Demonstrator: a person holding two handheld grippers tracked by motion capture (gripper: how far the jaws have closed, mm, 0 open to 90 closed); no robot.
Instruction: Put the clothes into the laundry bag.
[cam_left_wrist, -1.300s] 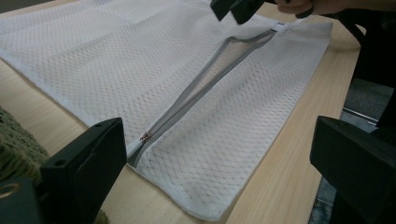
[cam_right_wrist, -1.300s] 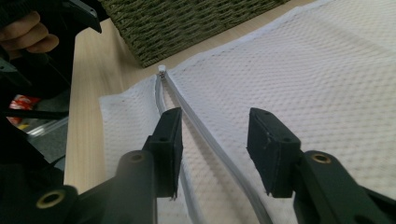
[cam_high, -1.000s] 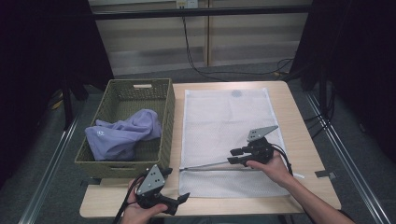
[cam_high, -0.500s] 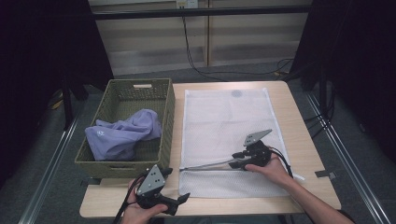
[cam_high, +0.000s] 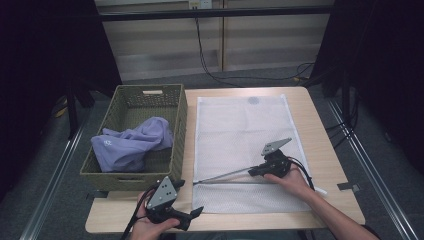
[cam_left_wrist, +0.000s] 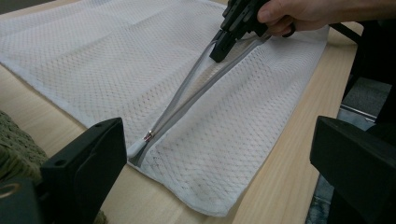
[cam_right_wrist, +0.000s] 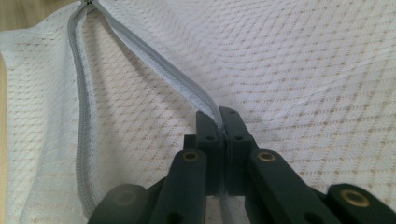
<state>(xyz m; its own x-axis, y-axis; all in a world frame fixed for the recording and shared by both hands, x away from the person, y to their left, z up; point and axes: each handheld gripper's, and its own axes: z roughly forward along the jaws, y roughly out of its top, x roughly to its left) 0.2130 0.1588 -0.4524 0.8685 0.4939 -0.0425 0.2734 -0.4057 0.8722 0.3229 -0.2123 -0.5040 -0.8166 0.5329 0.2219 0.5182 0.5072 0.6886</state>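
Your right gripper (cam_right_wrist: 218, 116) is pinching the upper zipper edge (cam_right_wrist: 154, 60) of the white mesh bag (cam_high: 245, 130), having just clamped down. The bag is lying flat toward the table's (cam_high: 327, 145) right edge. Your left gripper (cam_high: 192, 214) is gaping, grasping nothing, at the near-left corner.

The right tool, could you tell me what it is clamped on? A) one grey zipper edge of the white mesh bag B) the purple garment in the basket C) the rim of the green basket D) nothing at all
A: in the right gripper view the right tool has its jaws shut on one grey zipper edge of the opened white mesh bag, lifting it off the fabric.
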